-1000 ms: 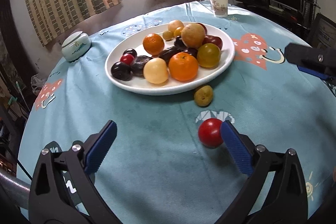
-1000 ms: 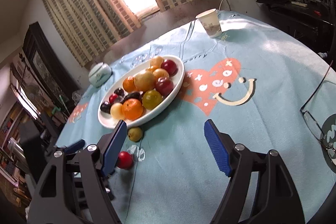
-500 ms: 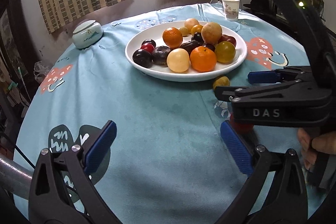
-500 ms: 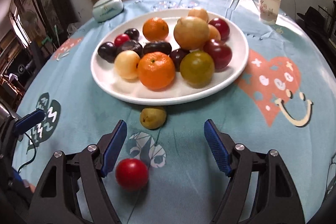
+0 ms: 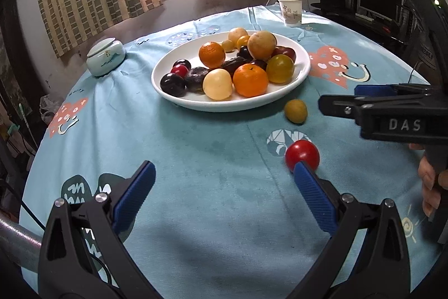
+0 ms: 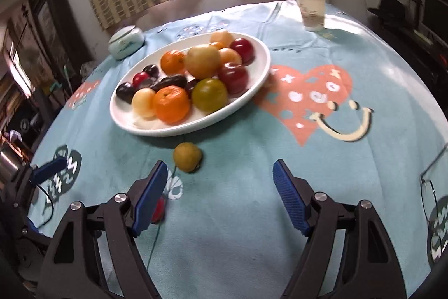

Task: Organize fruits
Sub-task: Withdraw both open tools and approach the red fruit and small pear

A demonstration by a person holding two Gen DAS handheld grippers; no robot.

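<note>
A round surface (image 5: 196,159) under a teal printed cloth carries a white oval plate (image 5: 173,94) heaped with fruit: two oranges, a pale yellow ball, a green-yellow plum, dark plums, red ones and a tan round fruit at the back. The left tool (image 5: 221,178) hangs above the near cloth with its blue-padded jaws spread wide and nothing between them. The right tool (image 6: 219,178) also stands with jaws well apart and empty, pointing down toward the plate's near rim. A pale lidded jar (image 5: 105,60) sits left of the plate, and a paper cup (image 5: 290,11) stands beyond it. Two fruits lie loose on the cloth outside the plate: a small yellow-green fruit (image 6: 187,157) just beside the rim, and nearer, a red tomato (image 5: 302,154) partly behind the left tool's right pad.
</note>
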